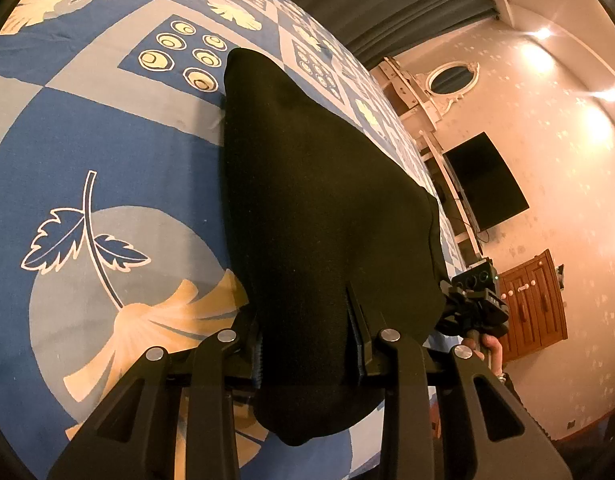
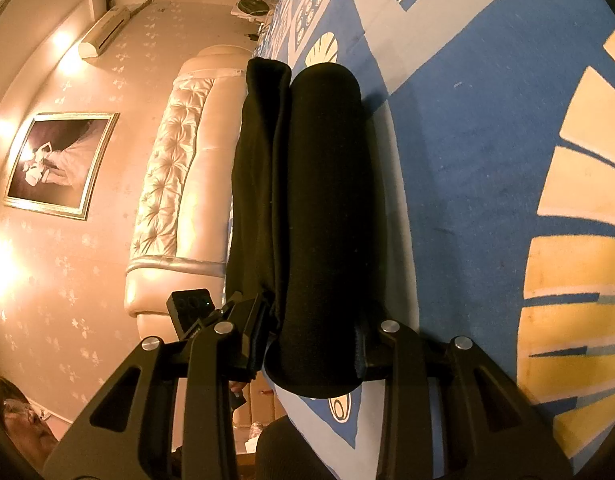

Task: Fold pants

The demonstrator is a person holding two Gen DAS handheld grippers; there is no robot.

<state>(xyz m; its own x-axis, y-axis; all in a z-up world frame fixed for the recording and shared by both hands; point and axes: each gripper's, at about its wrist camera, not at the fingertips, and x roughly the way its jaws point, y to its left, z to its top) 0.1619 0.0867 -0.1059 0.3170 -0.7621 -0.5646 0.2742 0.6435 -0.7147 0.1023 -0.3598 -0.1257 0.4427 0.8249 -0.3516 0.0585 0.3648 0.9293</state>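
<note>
So I'm looking down the left gripper and it's clamping a fat bunch of the black pants right between its fingers, with the rest of the fabric stretching away from the claw across the blue patterned bedspread. The right gripper is doing the same thing, squeezing a rolled-looking end of the pants, which are running straight out ahead along the bed edge. I'm also seeing the right gripper just beside the pants' corner in the left view.
</note>
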